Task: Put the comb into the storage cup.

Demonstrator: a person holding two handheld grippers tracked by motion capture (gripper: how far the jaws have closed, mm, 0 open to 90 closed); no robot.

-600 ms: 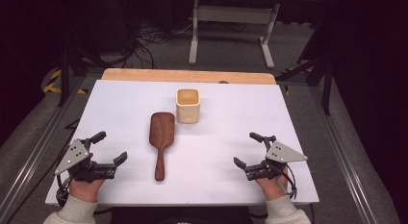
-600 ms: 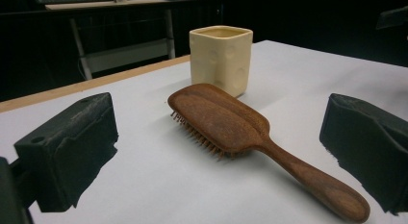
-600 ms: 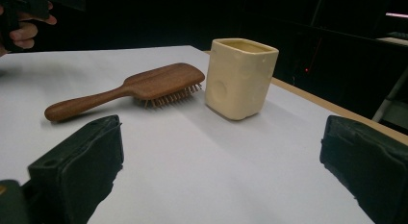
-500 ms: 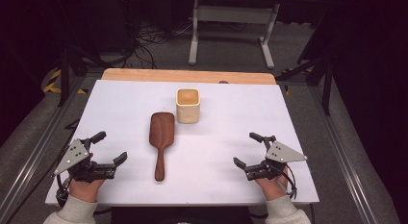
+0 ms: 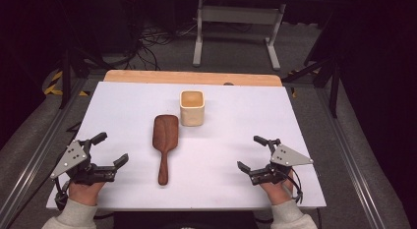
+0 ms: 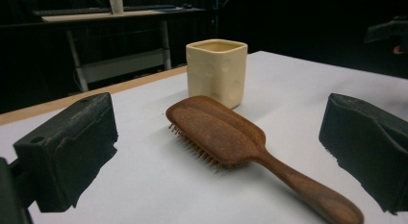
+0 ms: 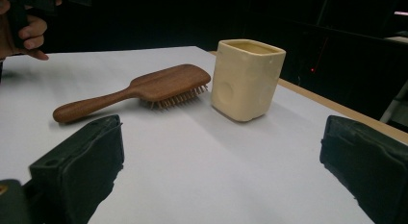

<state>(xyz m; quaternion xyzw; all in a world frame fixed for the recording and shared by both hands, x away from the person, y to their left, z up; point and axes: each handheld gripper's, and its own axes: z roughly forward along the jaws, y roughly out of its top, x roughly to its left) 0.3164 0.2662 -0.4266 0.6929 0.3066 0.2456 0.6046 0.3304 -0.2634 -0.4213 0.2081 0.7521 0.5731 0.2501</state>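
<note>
1. The brush (image 5: 164, 143) lies bristles down near the middle of the table (image 5: 236, 116), its handle pointing toward the near edge and its head toward the far edge.
2. The cup (image 5: 192, 107) stands upright just beyond the brush head, slightly to its right, close to it; whether they touch cannot be told.
3. The left gripper (image 5: 109, 153) sits by the near left corner, held in a hand (image 5: 84, 189), its jaws spread wide with nothing between them.
4. In the left gripper view the brush (image 6: 240, 147) lies ahead between the two jaws, apart from both, with the cup (image 6: 216, 72) behind it.
5. The right gripper (image 5: 251, 154) sits by the near right corner, jaws likewise wide apart and empty.
6. In the right gripper view the brush (image 7: 144, 92) lies left of the cup (image 7: 246, 80), both well ahead of the jaws.
</note>
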